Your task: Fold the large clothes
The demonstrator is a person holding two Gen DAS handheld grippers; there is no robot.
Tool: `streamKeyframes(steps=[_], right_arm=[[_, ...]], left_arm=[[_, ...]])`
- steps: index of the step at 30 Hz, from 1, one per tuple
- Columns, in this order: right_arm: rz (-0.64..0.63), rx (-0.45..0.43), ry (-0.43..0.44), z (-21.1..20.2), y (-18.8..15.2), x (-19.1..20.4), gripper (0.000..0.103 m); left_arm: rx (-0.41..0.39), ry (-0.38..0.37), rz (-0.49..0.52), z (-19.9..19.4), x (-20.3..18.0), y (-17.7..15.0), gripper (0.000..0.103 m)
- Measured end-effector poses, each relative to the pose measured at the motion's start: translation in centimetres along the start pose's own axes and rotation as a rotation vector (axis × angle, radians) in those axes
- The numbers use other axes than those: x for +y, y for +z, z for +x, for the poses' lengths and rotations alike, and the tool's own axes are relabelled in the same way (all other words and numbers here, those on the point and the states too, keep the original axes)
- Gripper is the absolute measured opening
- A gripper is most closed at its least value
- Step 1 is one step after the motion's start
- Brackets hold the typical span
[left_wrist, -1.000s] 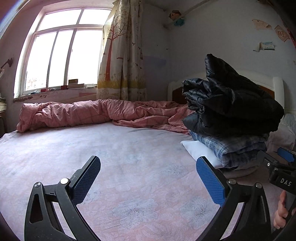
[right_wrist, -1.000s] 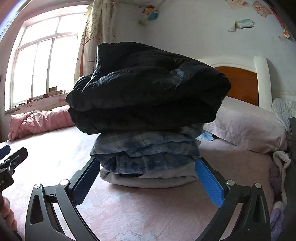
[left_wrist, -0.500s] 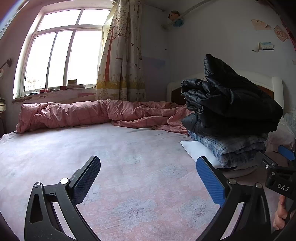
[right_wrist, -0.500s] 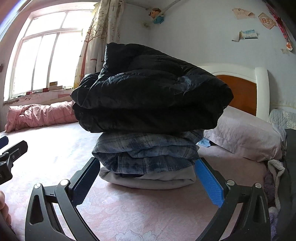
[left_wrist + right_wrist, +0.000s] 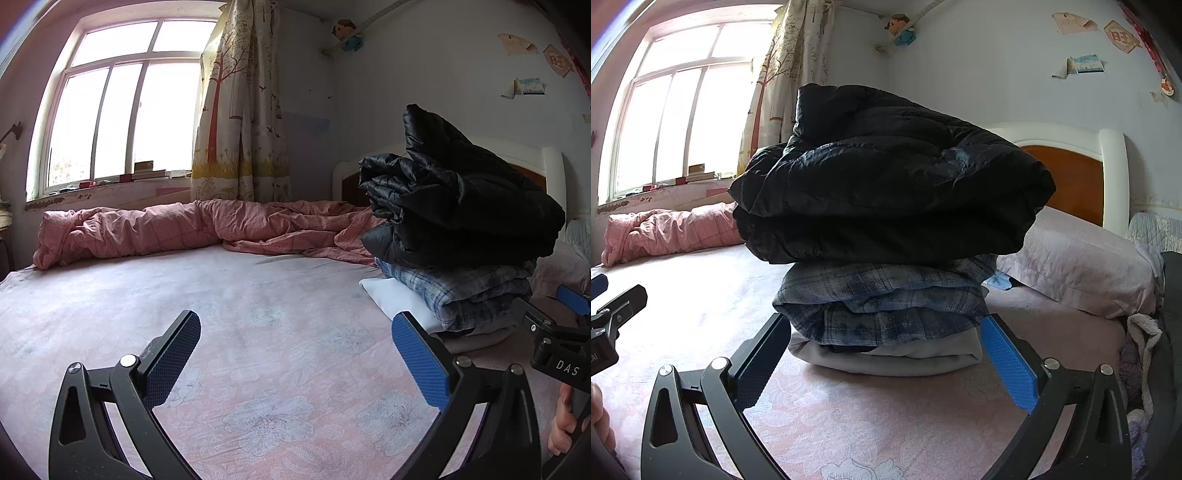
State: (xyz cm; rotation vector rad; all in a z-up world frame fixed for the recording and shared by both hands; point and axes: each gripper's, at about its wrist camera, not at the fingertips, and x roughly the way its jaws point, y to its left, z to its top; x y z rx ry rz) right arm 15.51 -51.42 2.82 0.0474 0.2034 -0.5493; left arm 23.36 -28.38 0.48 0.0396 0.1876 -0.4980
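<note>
Right wrist view: the right gripper (image 5: pixel 882 354) has drawn back a little from the stack since a second ago, its jaws spread wide and empty, the pile framed between its fingers; the stack sits on the bed (image 5: pixel 886 417) in three folded layers: a black jacket (image 5: pixel 886 177) on top, a plaid shirt (image 5: pixel 882 306) under it, a grey garment (image 5: pixel 897 358) at the bottom; one pillow (image 5: pixel 1078 269) lies behind; the left gripper (image 5: pixel 295 362) hovers over bare sheet, jaws likewise wide and holding nothing, the pile to its right; one pink quilt (image 5: pixel 184 229) lies bunched under the window (image 5: pixel 122 110).
</note>
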Motion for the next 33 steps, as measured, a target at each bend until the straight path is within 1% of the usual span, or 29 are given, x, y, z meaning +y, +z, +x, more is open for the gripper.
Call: streamKeyframes(steps=[9,23,33], right_arm=[[0.001,0.005,0.0,0.01,-0.03,0.03,0.103],[0.001,0.005,0.0,0.04,-0.04,0.0,0.103],[0.002,0.009,-0.004,0.16,-0.14,0.06,0.103]], left_arm=[[0.025,0.003,-0.018,0.41,-0.03,-0.06,0.103],[0.026,0.005,-0.016,0.41,-0.04,-0.04,0.103],[0.025,0.015,0.005,0.3,-0.14,-0.19,0.103]])
